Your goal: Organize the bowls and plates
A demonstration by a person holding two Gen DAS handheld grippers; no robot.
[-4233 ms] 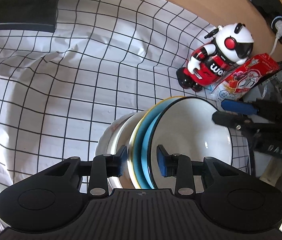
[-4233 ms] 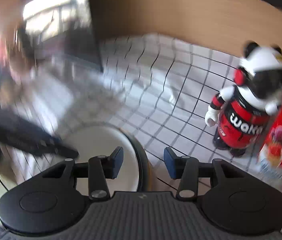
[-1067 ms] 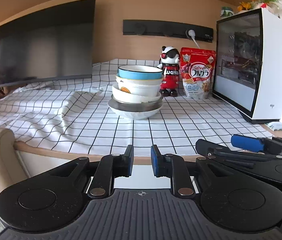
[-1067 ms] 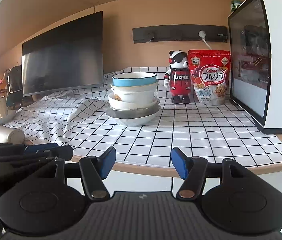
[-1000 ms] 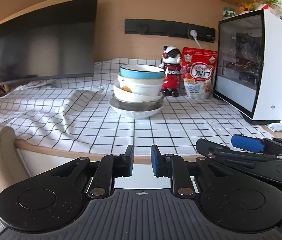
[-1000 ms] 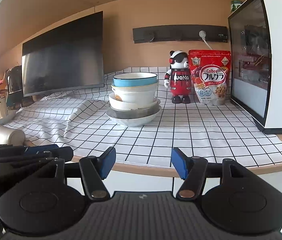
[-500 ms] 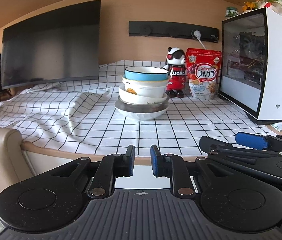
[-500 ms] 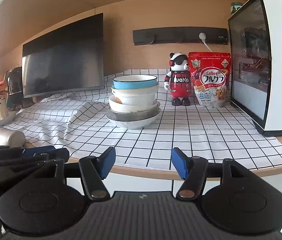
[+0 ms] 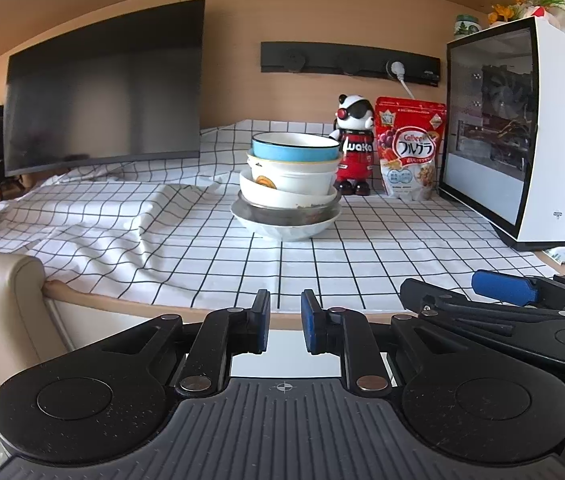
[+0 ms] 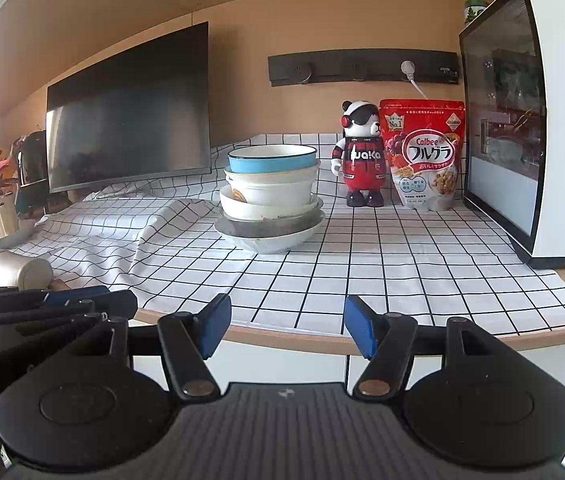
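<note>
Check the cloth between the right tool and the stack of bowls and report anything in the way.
Nothing visible: only bare checked tablecloth lies between the open right tool and the stack of bowls. The panda figure stands behind, to the stack's right.

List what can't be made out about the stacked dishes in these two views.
- Stack of dishes, both views: interiors hidden by the rims at this low angle.
- Grey dish, right wrist view: its depth is hidden by the bowls nested above.
- White bowl's orange mark, left wrist view: cut off by the bowl beneath.
- Back of the stack: unseen.
</note>
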